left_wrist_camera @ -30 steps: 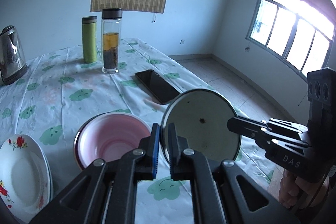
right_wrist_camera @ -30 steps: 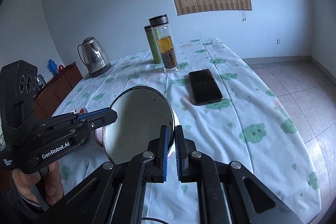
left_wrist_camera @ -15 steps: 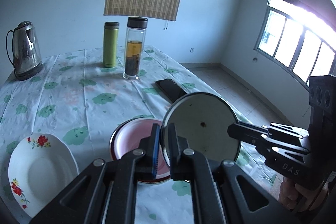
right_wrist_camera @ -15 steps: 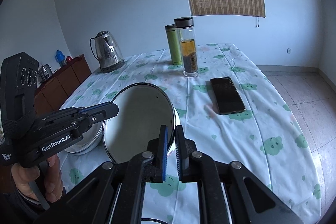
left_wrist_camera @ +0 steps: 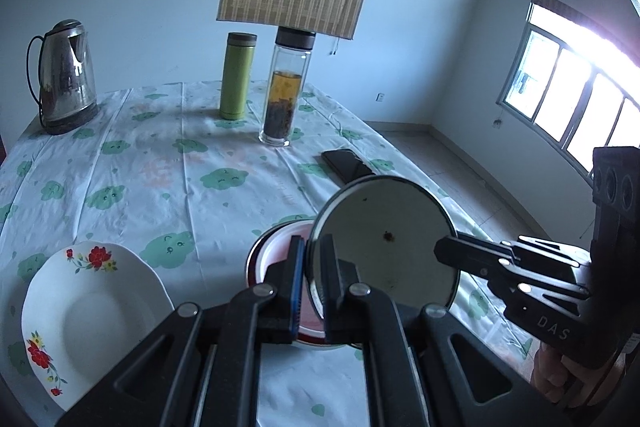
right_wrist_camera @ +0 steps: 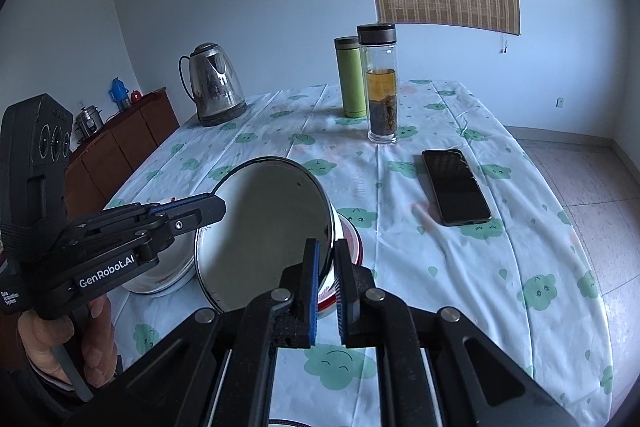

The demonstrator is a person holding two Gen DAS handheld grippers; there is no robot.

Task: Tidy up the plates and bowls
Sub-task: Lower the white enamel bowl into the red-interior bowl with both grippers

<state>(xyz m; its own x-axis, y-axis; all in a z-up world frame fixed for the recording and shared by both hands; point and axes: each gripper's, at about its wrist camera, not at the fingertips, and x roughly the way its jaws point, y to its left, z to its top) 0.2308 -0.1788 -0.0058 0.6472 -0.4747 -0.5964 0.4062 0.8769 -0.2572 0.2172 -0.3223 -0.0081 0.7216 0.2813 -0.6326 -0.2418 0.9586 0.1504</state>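
Left wrist view counts one enamel bowl point(left_wrist_camera: 384, 239), one pink bowl point(left_wrist_camera: 276, 259) and one floral plate point(left_wrist_camera: 92, 311), plus two bottles, one kettle point(left_wrist_camera: 64, 75) and one phone point(left_wrist_camera: 348, 165) on the bench point(left_wrist_camera: 160, 163). Both the left gripper point(left_wrist_camera: 314, 287) and the right gripper point(right_wrist_camera: 326, 283) are clamped on the enamel bowl's rim, holding it on edge above the pink bowl, mouth facing left, its face upright. The pink bowl is mostly hidden behind it.
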